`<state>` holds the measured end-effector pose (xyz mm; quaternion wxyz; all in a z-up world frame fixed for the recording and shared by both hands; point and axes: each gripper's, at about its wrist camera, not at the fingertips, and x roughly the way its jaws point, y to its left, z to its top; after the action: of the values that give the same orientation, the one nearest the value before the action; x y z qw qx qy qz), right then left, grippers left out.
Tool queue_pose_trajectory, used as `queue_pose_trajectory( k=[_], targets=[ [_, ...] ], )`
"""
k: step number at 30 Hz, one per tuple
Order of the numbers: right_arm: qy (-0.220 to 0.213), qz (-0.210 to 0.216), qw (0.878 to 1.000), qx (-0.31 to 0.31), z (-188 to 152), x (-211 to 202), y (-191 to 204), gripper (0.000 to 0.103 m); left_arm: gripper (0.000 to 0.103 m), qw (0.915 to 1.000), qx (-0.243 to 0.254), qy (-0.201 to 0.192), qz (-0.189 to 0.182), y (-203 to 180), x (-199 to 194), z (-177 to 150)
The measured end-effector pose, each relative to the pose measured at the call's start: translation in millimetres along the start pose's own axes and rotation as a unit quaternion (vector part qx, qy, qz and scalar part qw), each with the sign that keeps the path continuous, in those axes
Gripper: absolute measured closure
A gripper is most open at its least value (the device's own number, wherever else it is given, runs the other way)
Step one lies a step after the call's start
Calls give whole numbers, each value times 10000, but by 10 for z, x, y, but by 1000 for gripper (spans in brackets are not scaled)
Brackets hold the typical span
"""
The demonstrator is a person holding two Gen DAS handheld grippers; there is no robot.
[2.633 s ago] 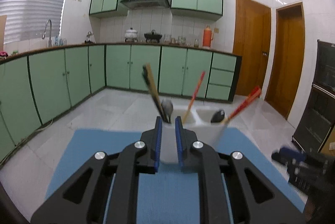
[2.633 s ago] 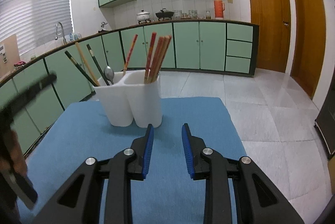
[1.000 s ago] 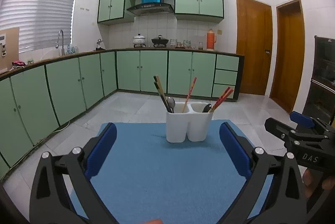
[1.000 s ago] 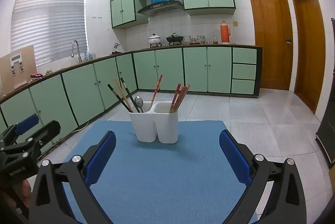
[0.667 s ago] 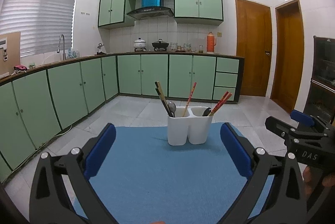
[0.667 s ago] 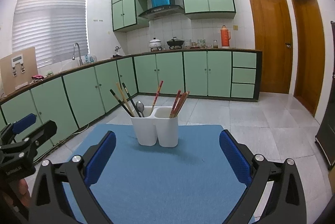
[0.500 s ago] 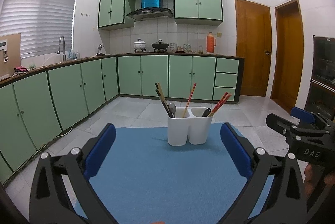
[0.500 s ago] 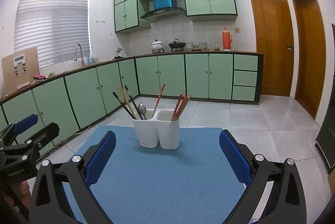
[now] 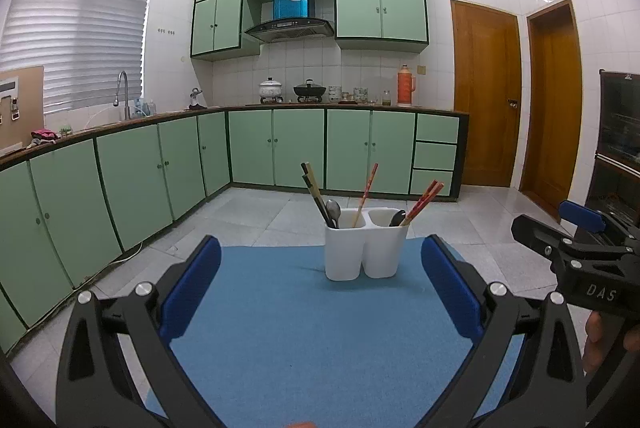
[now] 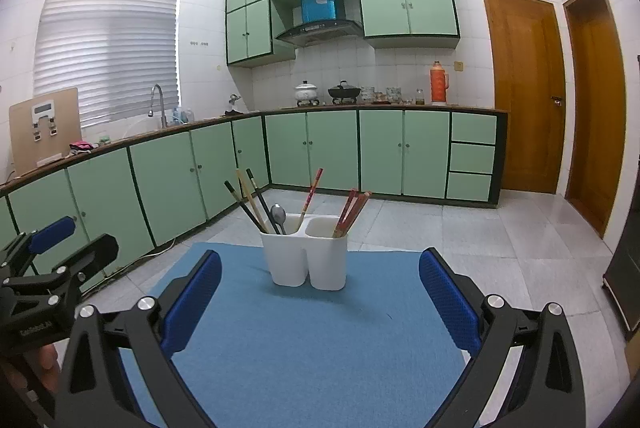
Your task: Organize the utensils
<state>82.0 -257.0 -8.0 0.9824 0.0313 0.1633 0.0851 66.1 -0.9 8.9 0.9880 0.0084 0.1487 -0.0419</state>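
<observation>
White letters "DAS" read clearly on the black body of the right gripper (image 9: 576, 248), seen from the left wrist camera. The left gripper (image 10: 56, 248) carries a small white word too, but it's too blurred to read.

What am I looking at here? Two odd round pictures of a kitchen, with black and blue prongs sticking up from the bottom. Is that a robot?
No robot: a person holds a hand tool in each hand, and each tool carries a wide-angle camera looking out along its own tongs. One picture comes from the left tongs, the other from the right tongs. Each view also catches the other tool at its edge. Both tongs are wide open and hold nothing. Ahead, on a blue mat, stands a white holder with two compartments. It contains dark chopsticks, red chopsticks and a metal spoon. Nothing else lies on the mat, so the tidying looks done.
</observation>
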Motion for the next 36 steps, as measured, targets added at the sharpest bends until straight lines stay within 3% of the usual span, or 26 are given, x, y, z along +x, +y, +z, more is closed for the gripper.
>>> queue_pose_trajectory(
  k=[36],
  targets=[
    [17, 22, 10000, -24, -26, 0, 22, 6, 6, 10000, 17, 1, -19, 3, -31, 5]
  ],
)
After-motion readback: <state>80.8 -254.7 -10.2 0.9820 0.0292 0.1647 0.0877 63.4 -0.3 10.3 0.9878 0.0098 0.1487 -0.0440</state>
